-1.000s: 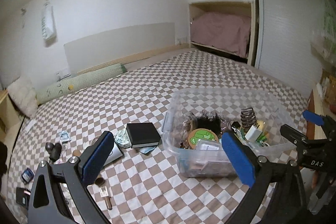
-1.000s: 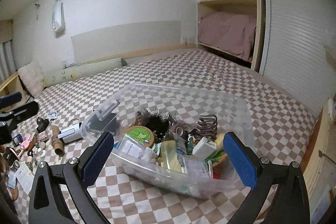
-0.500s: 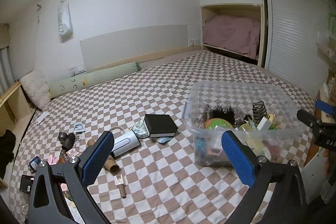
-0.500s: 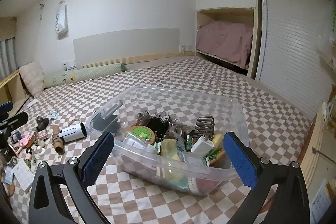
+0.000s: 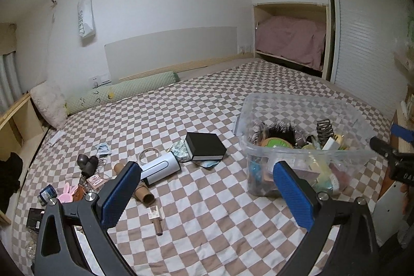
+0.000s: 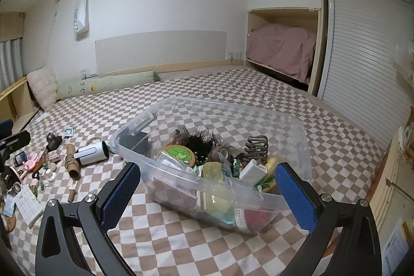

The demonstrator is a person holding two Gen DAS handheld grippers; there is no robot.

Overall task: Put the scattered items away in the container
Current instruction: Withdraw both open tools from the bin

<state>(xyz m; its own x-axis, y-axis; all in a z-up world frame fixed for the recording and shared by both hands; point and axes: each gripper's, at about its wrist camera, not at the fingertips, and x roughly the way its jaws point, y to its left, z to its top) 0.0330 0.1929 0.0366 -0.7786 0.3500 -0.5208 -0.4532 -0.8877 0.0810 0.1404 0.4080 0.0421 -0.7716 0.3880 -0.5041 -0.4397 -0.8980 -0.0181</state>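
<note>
A clear plastic container (image 5: 305, 105) (image 6: 233, 110) sits on the checkered bed, filled with small items. Scattered on the bed to its left lie a black box (image 5: 205, 146), a white cylinder (image 5: 161, 168) (image 6: 91, 153), a cardboard tube (image 5: 143, 192) (image 6: 71, 164), a dark figurine (image 5: 86, 163) and several small cosmetics (image 6: 33, 164). My left gripper (image 5: 207, 194) is open and empty, held above the bed in front of the scattered items. My right gripper (image 6: 208, 194) is open and empty, just in front of the container.
A green bolster (image 5: 121, 93) and a white pillow (image 5: 49, 105) lie at the bed's far left edge. A wooden ledge (image 6: 388, 172) runs along the right. A closet with pink bedding (image 5: 289, 43) is at the far right.
Both grippers have pulled back and risen from the container; the left view has swung left, bringing more scattered items into sight. Both stay open.
</note>
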